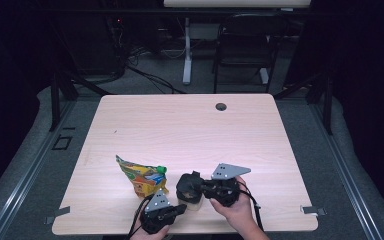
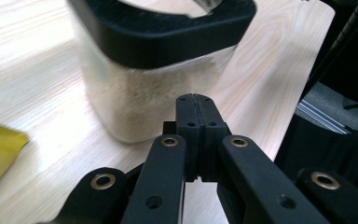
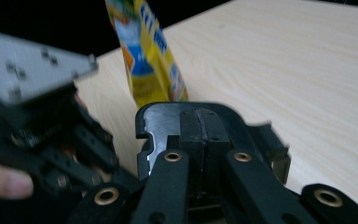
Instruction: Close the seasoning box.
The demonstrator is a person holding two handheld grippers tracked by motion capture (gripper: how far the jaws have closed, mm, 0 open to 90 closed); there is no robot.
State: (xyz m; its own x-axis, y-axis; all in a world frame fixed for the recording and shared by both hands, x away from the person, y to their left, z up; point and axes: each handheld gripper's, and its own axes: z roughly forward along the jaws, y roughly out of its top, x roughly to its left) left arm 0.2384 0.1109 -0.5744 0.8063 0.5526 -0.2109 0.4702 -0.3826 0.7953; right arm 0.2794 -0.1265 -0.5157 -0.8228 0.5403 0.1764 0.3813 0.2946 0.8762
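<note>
Here's the jar point(image 2: 135, 84), a clear square-shouldered container with a black lid point(image 2: 168, 28), standing upright near the front edge of the table point(image 1: 190, 125), its long axis vertical and the lid facing up. It looks filled with a pale grainy stuff, so I'd judge it fairly heavy, rigid, with smooth walls that could slip; the lid's rim or the flat sides look the safest hold. Just left of it stands a yellow snack pouch point(image 1: 141, 177) with a green cap point(image 1: 161, 169), leaning a little. The left tongs point(image 2: 196, 97) are pressed together, empty, tips just short of the jar's wall. The right tongs point(image 3: 200, 116) are pressed together too, resting over the lid, pinching nothing.
</note>
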